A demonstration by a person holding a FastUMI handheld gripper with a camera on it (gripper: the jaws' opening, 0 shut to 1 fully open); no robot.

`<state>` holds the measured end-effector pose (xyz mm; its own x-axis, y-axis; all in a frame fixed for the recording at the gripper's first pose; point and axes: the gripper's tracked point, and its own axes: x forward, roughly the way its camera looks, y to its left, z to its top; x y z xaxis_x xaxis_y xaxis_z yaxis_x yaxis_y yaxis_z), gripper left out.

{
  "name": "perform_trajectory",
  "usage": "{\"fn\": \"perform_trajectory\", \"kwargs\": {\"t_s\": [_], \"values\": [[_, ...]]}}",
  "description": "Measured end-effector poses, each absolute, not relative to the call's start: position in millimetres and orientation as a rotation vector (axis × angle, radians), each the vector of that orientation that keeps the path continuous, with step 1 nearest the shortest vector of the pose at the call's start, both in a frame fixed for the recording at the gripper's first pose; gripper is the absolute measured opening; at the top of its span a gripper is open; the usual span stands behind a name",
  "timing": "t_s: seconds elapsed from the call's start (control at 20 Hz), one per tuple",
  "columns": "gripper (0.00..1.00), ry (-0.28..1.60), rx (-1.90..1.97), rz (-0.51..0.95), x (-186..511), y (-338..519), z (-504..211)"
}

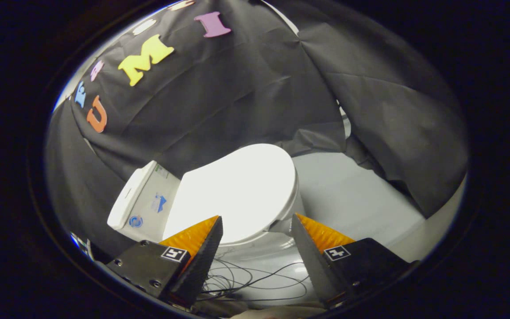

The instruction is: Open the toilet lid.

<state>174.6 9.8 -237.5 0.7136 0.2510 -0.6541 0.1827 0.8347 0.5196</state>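
A white toilet stands just ahead of my fingers, seen tilted. Its lid [237,190] lies flat and closed over the bowl [259,248]. The white tank [142,201] sits behind the lid, on the side of my left finger. My gripper [257,221] is open, its two fingertips spread wide apart in front of the lid's near edge, with nothing between them. The fingers are apart from the toilet.
Black cloth walls close in behind and to both sides of the toilet. A pale grey floor [352,195] spreads beyond the right finger. Thin black cables [255,279] lie looped on the floor below the bowl, between my fingers.
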Motion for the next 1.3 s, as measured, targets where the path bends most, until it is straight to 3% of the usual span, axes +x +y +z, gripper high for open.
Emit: {"fn": "perform_trajectory", "kwargs": {"t_s": [0.75,1.05,1.25,1.3], "values": [[0.97,0.933,0.730,-0.112,188.0,-15.8,-331.2],[0.95,0.977,0.903,-0.058,191.8,-2.1,-342.1],[0.91,0.985,0.918,-0.057,192.2,-2.5,-350.6],[0.85,1.000,0.926,-0.063,192.1,-2.4,-354.3]]}}
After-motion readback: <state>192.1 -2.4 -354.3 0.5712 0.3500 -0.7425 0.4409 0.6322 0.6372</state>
